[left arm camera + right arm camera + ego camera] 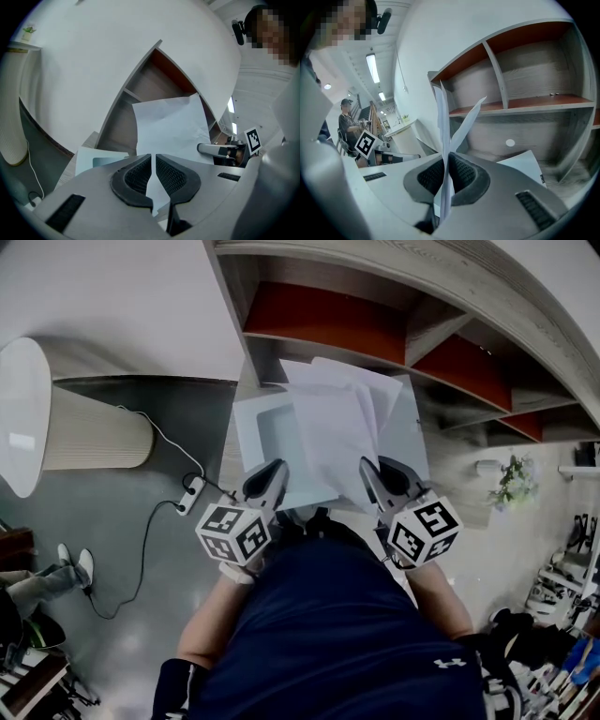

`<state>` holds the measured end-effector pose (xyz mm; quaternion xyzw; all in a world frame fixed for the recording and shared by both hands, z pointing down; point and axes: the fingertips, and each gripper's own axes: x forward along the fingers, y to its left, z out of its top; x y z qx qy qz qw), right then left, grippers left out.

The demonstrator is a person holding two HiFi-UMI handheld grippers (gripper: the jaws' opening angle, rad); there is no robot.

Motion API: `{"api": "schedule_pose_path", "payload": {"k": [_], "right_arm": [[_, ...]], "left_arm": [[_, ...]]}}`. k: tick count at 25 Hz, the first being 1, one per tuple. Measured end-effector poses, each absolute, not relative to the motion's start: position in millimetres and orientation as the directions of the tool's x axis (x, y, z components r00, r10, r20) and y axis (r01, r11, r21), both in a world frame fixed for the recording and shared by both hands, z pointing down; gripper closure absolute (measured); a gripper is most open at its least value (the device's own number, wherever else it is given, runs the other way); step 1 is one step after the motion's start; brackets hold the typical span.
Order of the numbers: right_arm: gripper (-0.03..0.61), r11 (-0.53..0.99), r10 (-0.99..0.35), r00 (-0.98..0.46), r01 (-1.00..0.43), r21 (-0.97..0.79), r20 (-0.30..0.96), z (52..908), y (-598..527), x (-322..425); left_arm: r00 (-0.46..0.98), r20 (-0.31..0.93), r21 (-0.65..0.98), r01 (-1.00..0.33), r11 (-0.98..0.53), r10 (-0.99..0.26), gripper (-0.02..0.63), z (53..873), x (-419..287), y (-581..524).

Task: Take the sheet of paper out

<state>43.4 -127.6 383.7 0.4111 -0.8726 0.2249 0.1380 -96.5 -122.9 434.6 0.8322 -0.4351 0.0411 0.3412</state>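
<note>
White sheet of paper (pixel 328 437) sits over the pale blue folder (pixel 258 423), near edge pinched by my left gripper (pixel 275 472) and right gripper (pixel 372 470), both clamped tight (right maybe on two sheets). I should pull evenly and level to avoid tearing.

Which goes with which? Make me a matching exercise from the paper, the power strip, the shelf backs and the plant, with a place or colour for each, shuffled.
1 white paper
2 power strip
3 shelf backs
4 plant

a red
b on the grey floor, at the left
c far right in the head view
d pinched by the left gripper and the right gripper

Pairs: 1-d, 2-b, 3-a, 4-c.
</note>
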Motion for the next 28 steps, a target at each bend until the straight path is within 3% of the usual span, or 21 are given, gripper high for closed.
{"api": "schedule_pose_path", "payload": {"k": [28], "right_arm": [[0.561,0.570,-0.641,-0.631,-0.773,-0.279,0.437,386.4,-127.2,43.2]], "left_arm": [[0.630,0.380,0.535,-0.747,-0.395,-0.678,0.572,439.6,-90.1,-126.1]]}}
